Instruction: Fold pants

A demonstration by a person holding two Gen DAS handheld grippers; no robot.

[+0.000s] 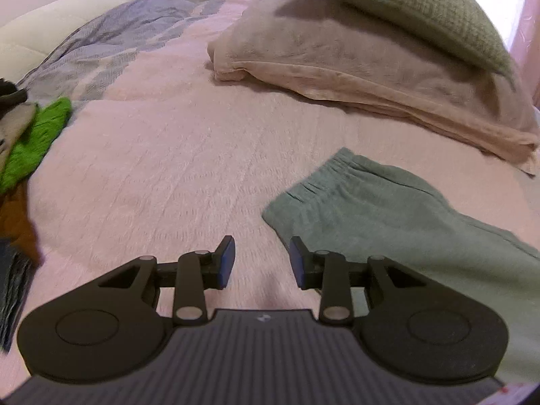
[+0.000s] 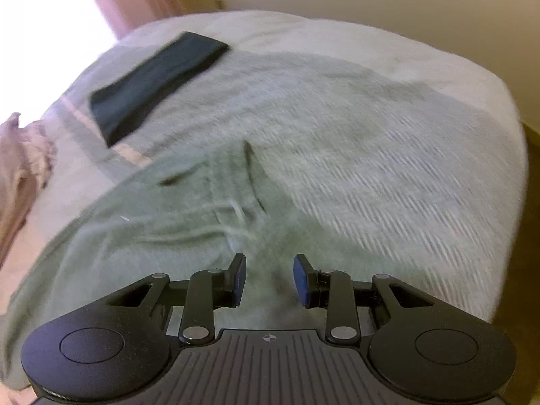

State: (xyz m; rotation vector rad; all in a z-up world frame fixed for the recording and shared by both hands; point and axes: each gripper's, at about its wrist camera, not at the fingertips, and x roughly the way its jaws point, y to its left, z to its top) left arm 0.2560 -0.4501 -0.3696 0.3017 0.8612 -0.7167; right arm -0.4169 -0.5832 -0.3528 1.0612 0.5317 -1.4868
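left gripper (image 1: 261, 260): fingers part-open, empty, beside pants (image 1: 388, 209)
right gripper (image 2: 270, 281): fingers part-open, empty, over pants
risk: pinching bedspread (image 1: 152, 168) along with the fabric

Ahead of the left gripper (image 1: 262, 260), itself matt black plastic with dull blue pads and small bare-metal pins, the bedspread (image 1: 162, 155) is pink cloth with a fine ribbed weave. Right of its fingers, the pants (image 1: 388, 209) are soft, matt sage-green fabric. Farther ahead, a plush pinkish blanket (image 1: 337, 54) carries a waffle-textured green cushion (image 1: 405, 6). Beyond the right gripper (image 2: 269, 278), a dark folded cloth (image 2: 155, 84) looks smooth, though blur hides detail.
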